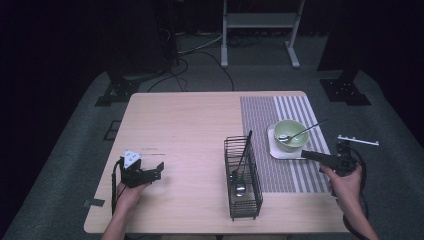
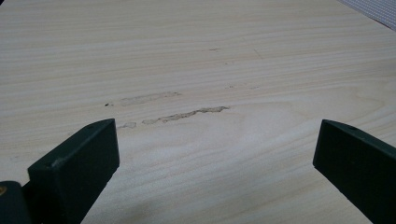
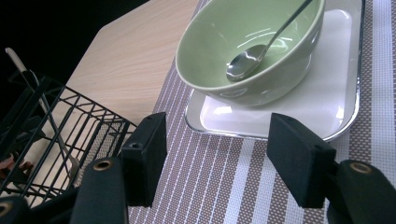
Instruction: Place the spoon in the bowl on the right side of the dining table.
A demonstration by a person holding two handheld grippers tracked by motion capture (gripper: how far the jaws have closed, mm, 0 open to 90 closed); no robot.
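Note:
A pale green bowl (image 1: 291, 133) (image 3: 210, 42) stands on a small white tray (image 1: 278, 153) (image 3: 336, 88) on a striped placemat (image 1: 260, 115) at the table's right. A metal spoon (image 1: 300, 132) (image 3: 245, 60) rests in the bowl, its handle sticking out over the rim. My right gripper (image 1: 306, 155) (image 3: 217, 158) is open just in front of the tray's near edge, with nothing between its jaws. My left gripper (image 1: 160, 170) (image 2: 217, 158) is open low over bare wood at the table's left, holding nothing.
A black wire basket (image 1: 243, 175) (image 3: 46, 135) stands mid-table beside the placemat, with a long-handled utensil (image 1: 243, 156) leaning in it. The wooden table (image 1: 185, 130) has scuff marks (image 2: 187, 114) ahead of the left gripper. A white rack (image 1: 358, 140) sits off the table's right edge.

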